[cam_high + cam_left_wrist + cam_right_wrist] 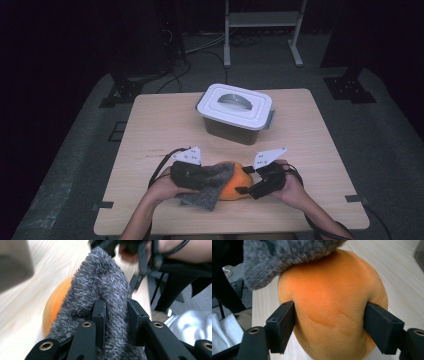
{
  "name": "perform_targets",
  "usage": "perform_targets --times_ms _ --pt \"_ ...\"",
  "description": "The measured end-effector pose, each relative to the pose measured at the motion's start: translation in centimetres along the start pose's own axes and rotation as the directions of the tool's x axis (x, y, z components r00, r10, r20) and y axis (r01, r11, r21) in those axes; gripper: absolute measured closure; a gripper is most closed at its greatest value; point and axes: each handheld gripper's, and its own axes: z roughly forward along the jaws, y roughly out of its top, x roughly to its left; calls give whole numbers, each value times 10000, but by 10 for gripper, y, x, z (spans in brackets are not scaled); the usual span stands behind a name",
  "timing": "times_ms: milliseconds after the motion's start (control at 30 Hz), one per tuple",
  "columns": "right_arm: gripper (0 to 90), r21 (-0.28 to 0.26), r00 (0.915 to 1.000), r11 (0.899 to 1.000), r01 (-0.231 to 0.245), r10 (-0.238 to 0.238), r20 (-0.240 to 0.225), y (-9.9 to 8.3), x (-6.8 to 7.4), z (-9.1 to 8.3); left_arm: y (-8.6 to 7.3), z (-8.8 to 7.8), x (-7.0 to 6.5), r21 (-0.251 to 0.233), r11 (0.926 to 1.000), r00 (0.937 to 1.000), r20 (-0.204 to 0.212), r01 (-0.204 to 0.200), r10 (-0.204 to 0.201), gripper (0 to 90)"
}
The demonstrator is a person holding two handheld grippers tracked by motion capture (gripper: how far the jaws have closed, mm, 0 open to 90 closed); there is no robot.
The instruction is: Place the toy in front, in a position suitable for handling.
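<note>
I see an orange sponge-like lump (329, 307), rounded, creased, resting on the table near its front edge, fuzzy grey cloth (100, 285) draped over its left side, bunched, trailing onto the tabletop

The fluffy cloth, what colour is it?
Grey, flecked with lighter fibres. The fluffy cloth shows best in the left gripper view.

Both grippers are showing matte black bodies: the left gripper (186, 172) and the right gripper (264, 182) are each wearing a pale grey three-cornered plate on top and trailing looping black cables. Brass-ringed screw holes are glinting on the black jaw arms at lower frame.
</note>
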Motion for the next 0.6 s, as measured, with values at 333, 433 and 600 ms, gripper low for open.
perform_targets --times_ms 333,433,600 --pt "318 76 9992 9992 394 -395 73 -5 7 -1 -21 -13 10 378 9987 9981 -528 352 -332 709" --pt "327 54 9988 9988 480 -480 -40 -6 10 -1 -32 -20 14 478 9964 9956 -664 694 -661 707" --pt "311 22 9989 9989 473 -473 -67 -2 11 -5 -35 -19 15 530 9957 9964 -399 763 -742 704"
